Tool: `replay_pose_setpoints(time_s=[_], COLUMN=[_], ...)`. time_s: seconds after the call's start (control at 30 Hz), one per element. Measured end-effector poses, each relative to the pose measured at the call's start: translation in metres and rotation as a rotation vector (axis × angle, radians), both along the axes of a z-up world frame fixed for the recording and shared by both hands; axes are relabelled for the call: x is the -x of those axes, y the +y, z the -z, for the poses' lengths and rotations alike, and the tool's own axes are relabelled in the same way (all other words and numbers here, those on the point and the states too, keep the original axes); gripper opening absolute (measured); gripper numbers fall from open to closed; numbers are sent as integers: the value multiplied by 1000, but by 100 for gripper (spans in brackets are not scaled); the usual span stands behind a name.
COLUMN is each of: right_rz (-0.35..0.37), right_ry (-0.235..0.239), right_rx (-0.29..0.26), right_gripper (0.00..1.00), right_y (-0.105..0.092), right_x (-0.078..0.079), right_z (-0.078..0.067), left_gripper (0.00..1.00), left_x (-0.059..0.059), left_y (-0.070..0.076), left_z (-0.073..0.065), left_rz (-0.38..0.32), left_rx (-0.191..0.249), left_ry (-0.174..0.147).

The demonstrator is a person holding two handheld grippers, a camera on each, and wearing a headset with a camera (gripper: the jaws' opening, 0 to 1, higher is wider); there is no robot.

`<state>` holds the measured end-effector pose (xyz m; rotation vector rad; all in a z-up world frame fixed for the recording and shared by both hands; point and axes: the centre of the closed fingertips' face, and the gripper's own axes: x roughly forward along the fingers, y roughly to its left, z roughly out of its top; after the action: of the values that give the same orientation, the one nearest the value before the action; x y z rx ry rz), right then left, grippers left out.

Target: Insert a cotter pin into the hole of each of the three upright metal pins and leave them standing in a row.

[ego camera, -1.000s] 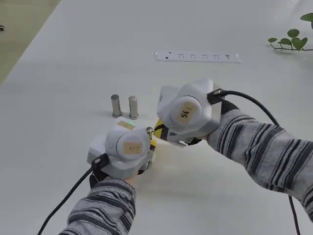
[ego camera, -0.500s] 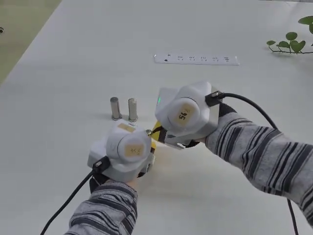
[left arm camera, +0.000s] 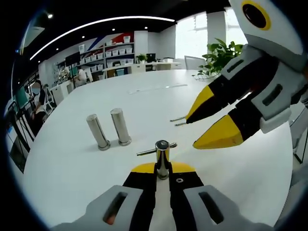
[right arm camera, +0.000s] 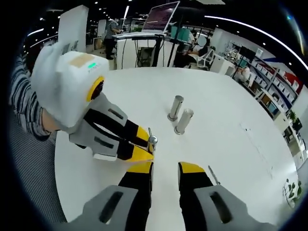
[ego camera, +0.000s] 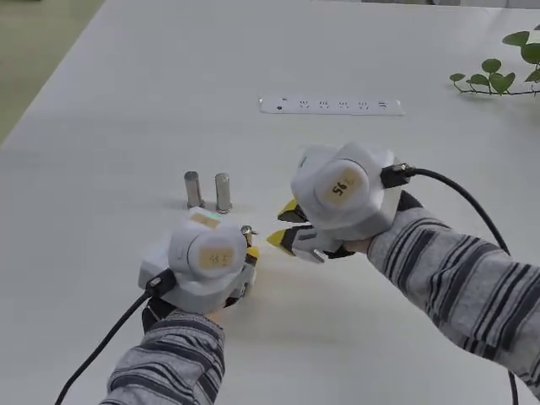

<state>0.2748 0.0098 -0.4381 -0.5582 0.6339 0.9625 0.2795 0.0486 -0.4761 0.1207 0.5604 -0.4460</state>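
Metal pin [left arm camera: 162, 154], clamped in left hand-held gripper [left arm camera: 162, 170] (upright)

Head view looks steeply down; the gripper views, low and close, face each other, sharing two standing pins [left arm camera: 119, 126] [right arm camera: 176, 108] [ego camera: 193, 189].

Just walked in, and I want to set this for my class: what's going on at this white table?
A person works with two hand-held grippers. The left gripper has its jaws shut on a short silver metal pin, held upright, with a thin cotter pin through its hole. The right gripper is beside it, jaws open, holding nothing. Two more silver metal pins stand side by side on the white table, with no cotter pin visible in either. A loose cotter pin lies nearby.
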Motion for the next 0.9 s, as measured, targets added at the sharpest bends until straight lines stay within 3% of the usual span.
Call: replay_pose_setpoints(time_s=[0.17, 0.43, 0.63, 0.9], right_rz=[75, 128, 141, 145], right_ry=[71, 101, 104, 81], right_rx=[-87, -154, -191, -242], right_gripper=[22, 26, 28, 32], right_y=[-8, -19, -21, -19], right_x=[5, 13, 17, 20], right_z=[2, 5, 4, -1], left_gripper=[5, 5, 5, 5], left_x=[-3, -12, -16, -20], left_y=[13, 46, 63, 71], left_z=[-3, -6, -5, -2], left_rz=[-11, -52, -72, -69], left_rx=[0, -18, -29, -41], left_ry=[-5, -8, -8, -2])
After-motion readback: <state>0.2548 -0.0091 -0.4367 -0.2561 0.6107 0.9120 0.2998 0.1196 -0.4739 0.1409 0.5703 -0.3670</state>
